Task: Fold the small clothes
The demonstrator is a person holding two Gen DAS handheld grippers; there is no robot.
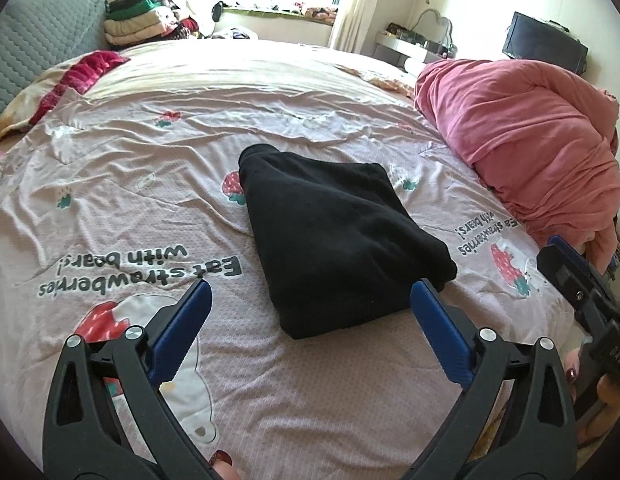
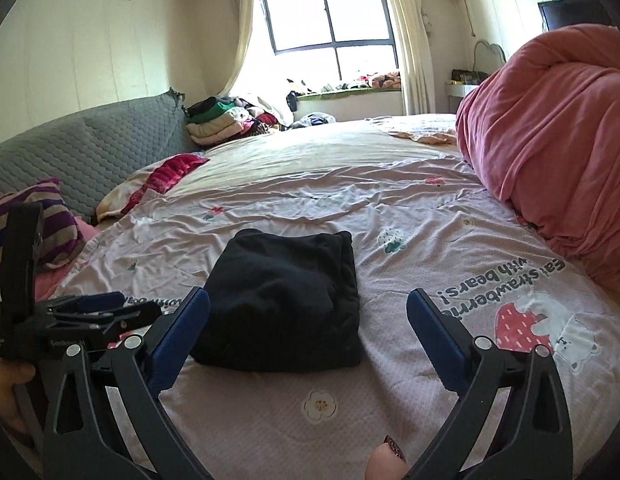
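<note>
A black garment point(image 1: 334, 236) lies folded into a compact bundle on the pink strawberry-print bedspread point(image 1: 150, 184). My left gripper point(image 1: 310, 296) hangs open just short of its near edge, blue pads wide apart and holding nothing. In the right wrist view the same black garment point(image 2: 286, 300) sits ahead of my right gripper point(image 2: 308, 304), which is also open and empty, a little above the bedspread point(image 2: 390, 200). The right gripper's body shows at the right edge of the left wrist view, and the left gripper's body at the left edge of the right wrist view.
A bunched pink quilt point(image 1: 530, 152) fills the bed's right side. A grey padded headboard point(image 2: 82, 148) runs along the left, with a red pillow point(image 2: 170, 172) and striped cushion point(image 2: 50, 216) below it. Stacked clothes point(image 2: 222, 120) sit by the window.
</note>
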